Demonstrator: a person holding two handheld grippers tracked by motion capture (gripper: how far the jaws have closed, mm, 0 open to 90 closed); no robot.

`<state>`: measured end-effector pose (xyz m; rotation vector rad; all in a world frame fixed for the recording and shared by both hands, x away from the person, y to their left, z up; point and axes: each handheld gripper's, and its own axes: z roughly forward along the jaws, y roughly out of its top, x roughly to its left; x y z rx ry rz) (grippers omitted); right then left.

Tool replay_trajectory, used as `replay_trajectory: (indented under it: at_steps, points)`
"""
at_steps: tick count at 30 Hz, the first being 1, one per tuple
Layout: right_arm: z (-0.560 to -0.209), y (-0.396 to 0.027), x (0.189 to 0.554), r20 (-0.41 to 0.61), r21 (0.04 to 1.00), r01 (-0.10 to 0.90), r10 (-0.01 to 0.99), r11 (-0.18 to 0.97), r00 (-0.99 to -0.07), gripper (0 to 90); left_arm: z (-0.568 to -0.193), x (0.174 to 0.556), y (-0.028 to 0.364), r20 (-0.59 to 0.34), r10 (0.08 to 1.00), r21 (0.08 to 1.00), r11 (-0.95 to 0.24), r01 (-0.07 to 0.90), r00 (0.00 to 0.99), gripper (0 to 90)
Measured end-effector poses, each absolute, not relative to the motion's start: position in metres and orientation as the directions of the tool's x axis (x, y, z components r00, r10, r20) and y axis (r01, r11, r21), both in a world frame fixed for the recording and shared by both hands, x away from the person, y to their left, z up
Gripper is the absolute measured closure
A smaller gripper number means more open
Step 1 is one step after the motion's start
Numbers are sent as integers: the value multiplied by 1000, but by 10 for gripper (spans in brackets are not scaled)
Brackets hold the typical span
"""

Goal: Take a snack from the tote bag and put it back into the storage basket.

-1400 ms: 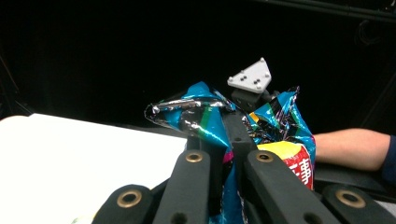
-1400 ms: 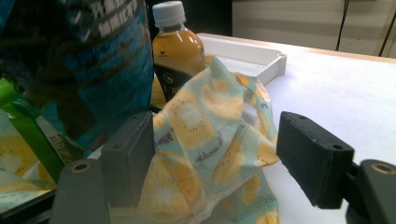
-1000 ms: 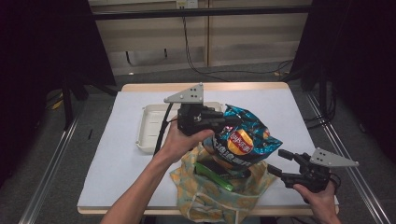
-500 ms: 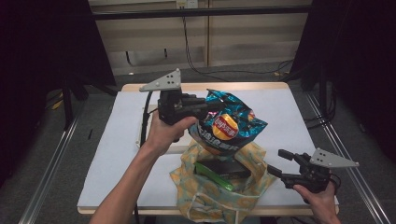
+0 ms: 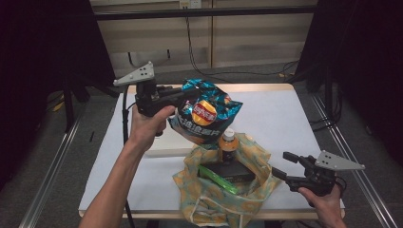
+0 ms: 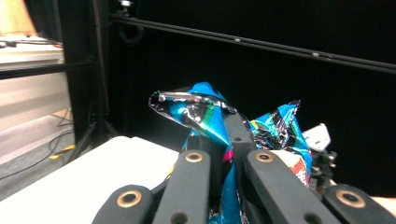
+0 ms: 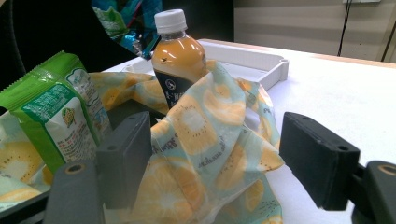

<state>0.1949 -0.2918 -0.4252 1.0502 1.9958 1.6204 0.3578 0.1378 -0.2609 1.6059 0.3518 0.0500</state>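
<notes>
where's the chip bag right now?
High view: the chip bag hangs clamped in the left hand-held gripper, held above the white tray, just behind the bottle in the fruit-print bag.

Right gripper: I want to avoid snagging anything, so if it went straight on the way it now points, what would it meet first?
Probably the fruit-print cloth bag: its rim lies between the open jaws of the right gripper. The orange drink bottle stands behind it.
</notes>
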Motion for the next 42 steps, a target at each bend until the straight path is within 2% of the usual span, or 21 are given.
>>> replay_trajectory:
  at_steps: [14, 25, 35, 42]
  points:
    - [-426, -292, 192, 163, 944, 321, 733, 80, -661, 246, -286, 384, 186, -211, 435, 971, -8, 238, 875, 894]
    - [-426, -290, 192, 164, 950, 305, 723, 67, -671, 211, -307, 402, 209, -230, 494, 960, -26, 278, 839, 893]
    - [-426, -290, 192, 142, 959, 278, 741, 62, -656, 105, -319, 421, 226, -268, 540, 951, 15, 309, 798, 893]
    - [-427, -288, 192, 141, 957, 281, 742, 67, -656, 89, -329, 435, 232, -284, 576, 940, 8, 342, 766, 893]
